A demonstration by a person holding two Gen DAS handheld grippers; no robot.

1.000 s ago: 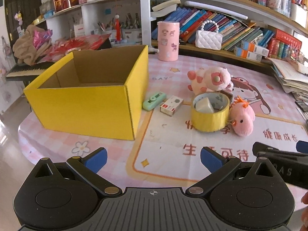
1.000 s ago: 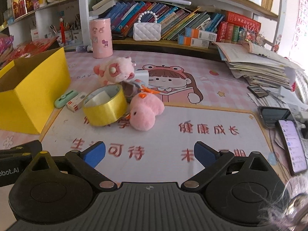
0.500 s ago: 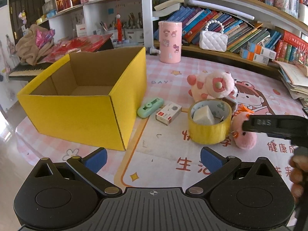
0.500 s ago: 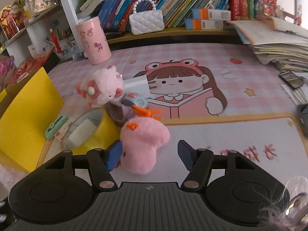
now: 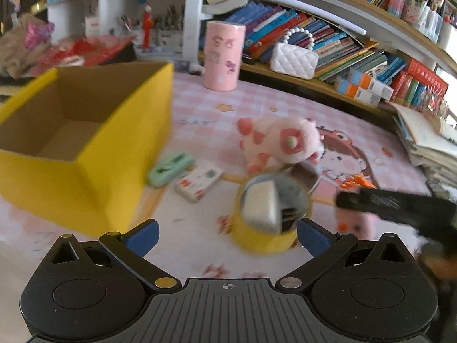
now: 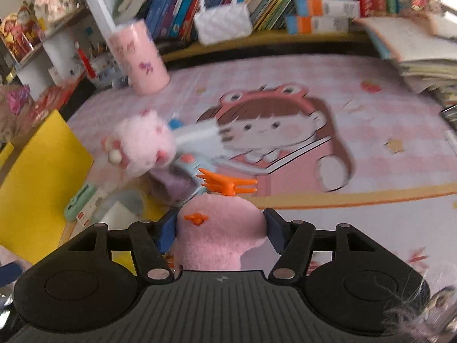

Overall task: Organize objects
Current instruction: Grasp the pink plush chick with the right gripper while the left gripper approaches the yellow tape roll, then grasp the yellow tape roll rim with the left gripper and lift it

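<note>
The right gripper (image 6: 219, 230) is seen angled down toward the pink table mat (image 6: 371, 148), its blue pads (image 6: 167, 230) pressed against both flanks of a pink plush toy (image 6: 220, 228) with an orange crest, which is gripped between them. The toy's body fills the gap between the jaws, and its crest projects beyond the fingertips. In the left wrist view the same gripper is visible as a dark bar entering from the right edge, with the toy partly hidden beneath it.

The left gripper (image 5: 227, 237) is likewise tilted down over the mat, its jaws spread wide with nothing held. A roll of yellow tape (image 5: 264, 240), with a pale block resting inside its ring, stands just ahead of the fingertips and close to the right-hand pad. A green case (image 5: 170, 167) and a small white-and-red box (image 5: 198, 181) lie side by side on the mat beside the open yellow box (image 5: 85, 188). A spotted white-and-pink plush (image 5: 281, 144) lies behind the tape roll.

Compared with a second ago, the right jaws, then wide apart and well short of the pink toy, have been closing and are now clamped on it. The left gripper has been brought nearer the tape roll, with its jaws as wide as before. Both views are blurred.
</note>
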